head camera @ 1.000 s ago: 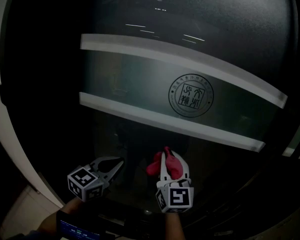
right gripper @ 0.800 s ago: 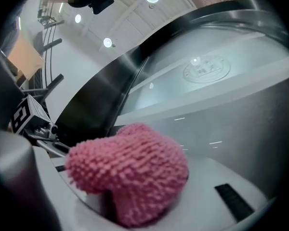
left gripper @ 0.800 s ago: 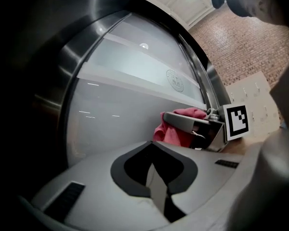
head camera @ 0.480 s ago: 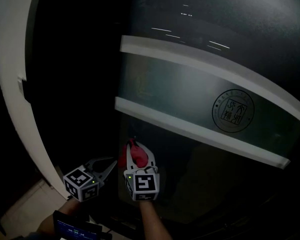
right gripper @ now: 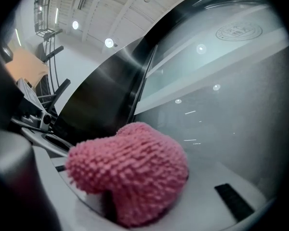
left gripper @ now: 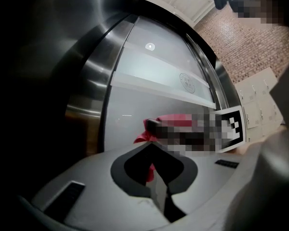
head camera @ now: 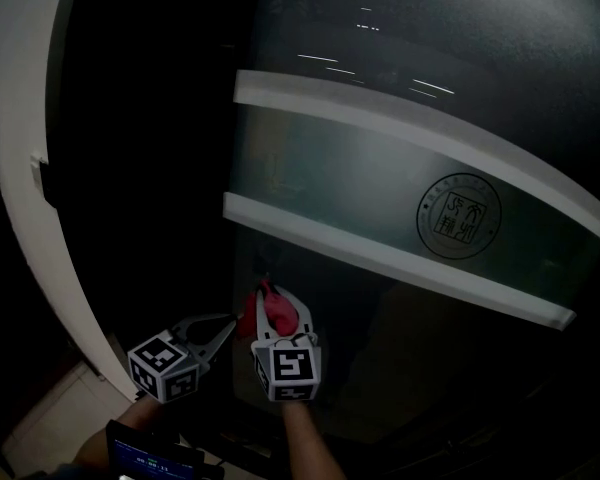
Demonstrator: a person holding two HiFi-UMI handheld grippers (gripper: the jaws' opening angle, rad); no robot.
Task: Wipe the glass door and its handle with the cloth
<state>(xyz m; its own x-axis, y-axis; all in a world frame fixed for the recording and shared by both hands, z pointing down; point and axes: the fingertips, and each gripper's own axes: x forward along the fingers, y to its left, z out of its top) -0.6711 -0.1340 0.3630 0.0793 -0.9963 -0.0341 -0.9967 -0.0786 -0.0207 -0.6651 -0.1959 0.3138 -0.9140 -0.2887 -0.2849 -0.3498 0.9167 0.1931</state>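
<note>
Hardly moved, right hand-held gripper [head camera: 272, 306] clamps pink cloth [head camera: 248, 324] against glass door [head camera: 380, 198].

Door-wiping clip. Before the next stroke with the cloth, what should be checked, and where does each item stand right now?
1. Cloth held: ok. The pink cloth is bunched between the jaws of the right gripper.
2. Left gripper free: ok. The left gripper has its jaws together with nothing between them.
3. Cloth touching the glass door: cannot tell. It sits near the lower left of the pane, but contact is not shown.
4. Stroke path unobstructed: ok. Nothing stands in front of the glass to the right of the cloth.
5. Handle located: cannot tell. No view shows one clearly.
</note>
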